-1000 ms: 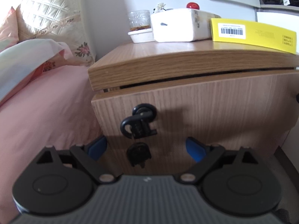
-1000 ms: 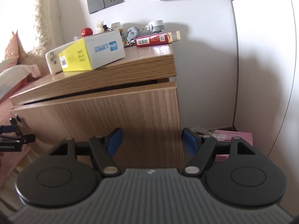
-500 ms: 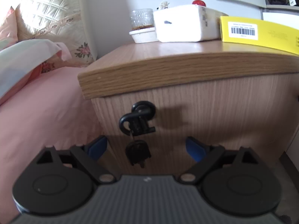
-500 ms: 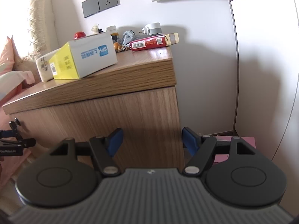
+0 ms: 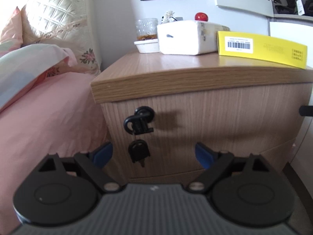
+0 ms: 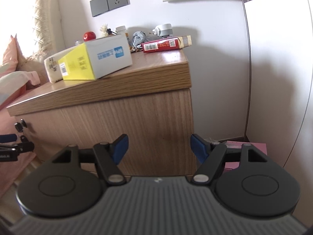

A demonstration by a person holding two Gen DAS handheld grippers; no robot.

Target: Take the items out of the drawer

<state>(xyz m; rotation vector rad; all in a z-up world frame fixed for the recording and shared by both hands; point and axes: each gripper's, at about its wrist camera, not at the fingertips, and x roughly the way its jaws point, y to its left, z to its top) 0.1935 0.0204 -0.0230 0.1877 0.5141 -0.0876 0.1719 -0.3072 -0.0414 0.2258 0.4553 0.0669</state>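
A wooden bedside cabinet has its top drawer front (image 5: 215,117) flush under the top board, also in the right wrist view (image 6: 121,121). A black key with a ring and a second hanging key (image 5: 139,135) sits in the drawer's lock at its left end. My left gripper (image 5: 153,155) is open and empty, just in front of the hanging key. My right gripper (image 6: 159,146) is open and empty, facing the drawer's right end. The left gripper's tip shows at the left edge of the right wrist view (image 6: 11,148).
On the cabinet top stand a yellow and white box (image 6: 97,60), a white tissue pack (image 5: 183,37), a glass in a dish (image 5: 146,33), a red carton (image 6: 166,44) and small clutter. A pink bed (image 5: 49,117) lies left. A white wardrobe (image 6: 279,78) and a pink box (image 6: 254,150) stand right.
The drawer, slightly open a second ago with a dark gap under the top, now sits shut and flush. Both grippers have drawn back a little and stay open.
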